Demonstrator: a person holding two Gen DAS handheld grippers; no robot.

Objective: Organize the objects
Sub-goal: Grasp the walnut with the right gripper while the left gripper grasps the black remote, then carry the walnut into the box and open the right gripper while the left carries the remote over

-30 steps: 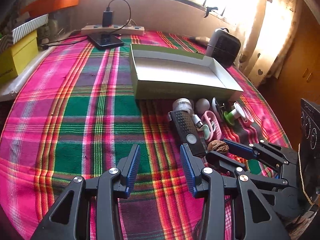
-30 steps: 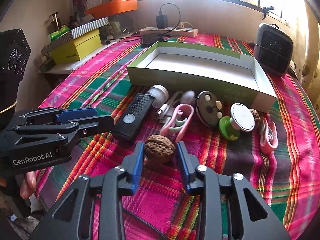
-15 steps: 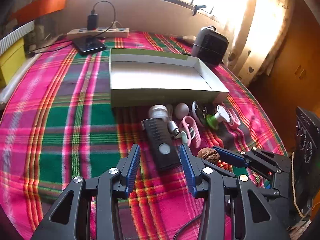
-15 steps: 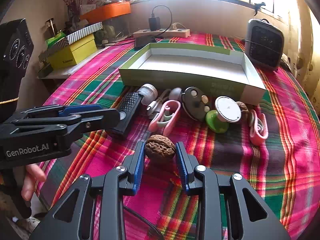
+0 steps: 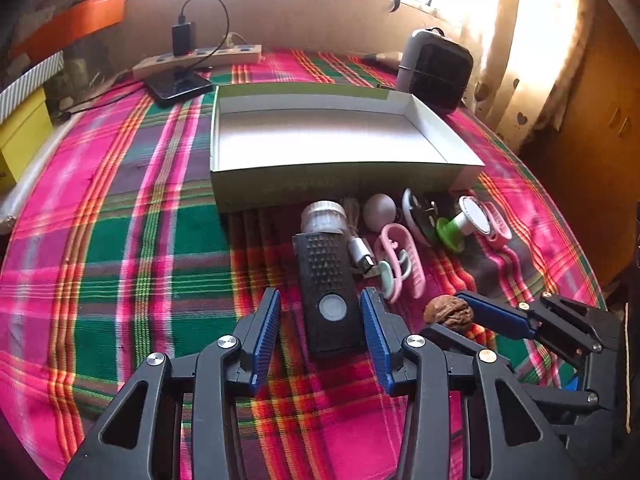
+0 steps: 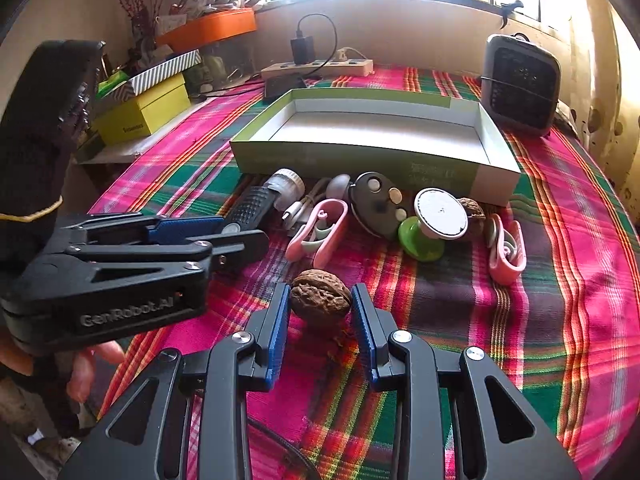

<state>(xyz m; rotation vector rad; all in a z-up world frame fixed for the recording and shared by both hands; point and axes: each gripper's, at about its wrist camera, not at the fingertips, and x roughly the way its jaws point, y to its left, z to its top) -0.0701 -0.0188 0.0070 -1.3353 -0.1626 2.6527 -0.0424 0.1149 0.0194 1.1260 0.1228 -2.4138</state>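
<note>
So the big change over the last second is on the left side: the left gripper (image 5: pixel 320 312) has been slid across the plaid tablecloth (image 5: pixel 120 248) until the black flashlight (image 5: pixel 328 280) is framed between its blue pads, where a second ago only bare cloth was bracketed and the flashlight was sitting off to the side. The jaws are spread wide, with clear gaps left on both sides of the flashlight body, so nothing is gripped yet. That probably means the flashlight is being lined up as the next pick. Meanwhile basically nothing has been altered on the right: the walnut (image 6: pixel 320 294) is kept pinched between the pads of the right gripper (image 6: pixel 320 304), jaws narrowed to about the nut's width and pressed against both flanks; whether it's lifted off the cloth or just resting can't really be told. The open green-and-white box (image 5: pixel 336 190) is empty, just behind the row of clutter (pink clips, a green-and-white suction thing, a cable), so all the sorting is judged to be ahead. Pose-wise, both grippers are pitched steeply downward toward the table, side by side, the left one angled in front of the right.
</note>
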